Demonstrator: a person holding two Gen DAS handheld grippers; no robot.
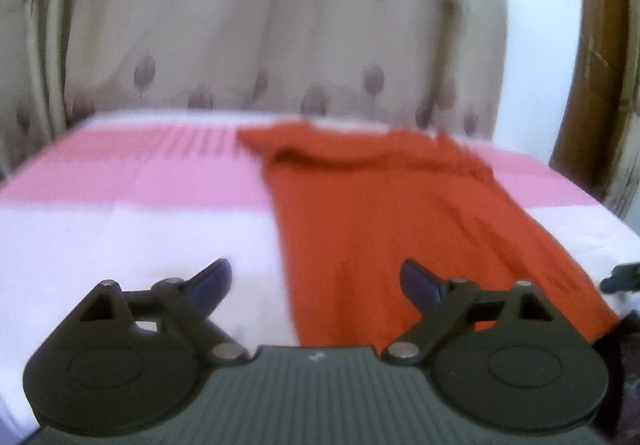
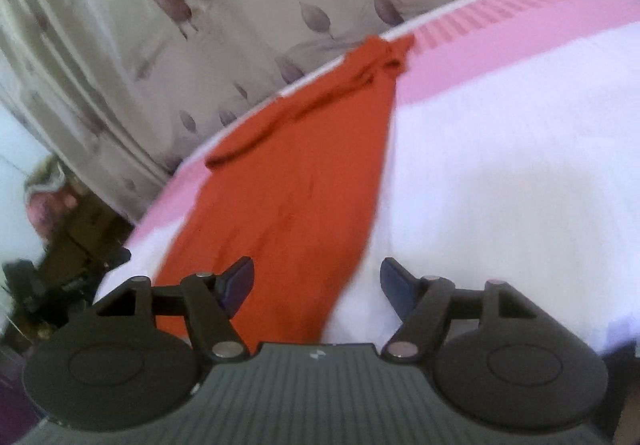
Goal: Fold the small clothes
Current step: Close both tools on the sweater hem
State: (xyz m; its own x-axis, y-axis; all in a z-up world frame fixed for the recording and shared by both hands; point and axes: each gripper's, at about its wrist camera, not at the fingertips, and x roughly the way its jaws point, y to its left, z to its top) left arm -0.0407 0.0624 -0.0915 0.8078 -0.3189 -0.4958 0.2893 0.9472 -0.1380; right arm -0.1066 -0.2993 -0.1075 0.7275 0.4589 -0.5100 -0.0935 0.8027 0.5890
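Note:
An orange-red garment (image 1: pixel 380 221) lies flat on a pink and white cloth-covered surface (image 1: pixel 120 229), its bunched top end at the far edge. My left gripper (image 1: pixel 316 283) is open and empty above the garment's near left edge. In the right wrist view the garment (image 2: pixel 296 181) runs from the near edge to the far edge. My right gripper (image 2: pixel 316 283) is open and empty above the garment's near right edge. The tip of the right gripper (image 1: pixel 624 277) shows at the right edge of the left wrist view.
A cream curtain with purple leaf print (image 1: pixel 280 37) hangs behind the surface. A wooden frame (image 1: pixel 592 85) stands at the far right. Dark clutter (image 2: pixel 60 245) lies beside the surface's left edge in the right wrist view.

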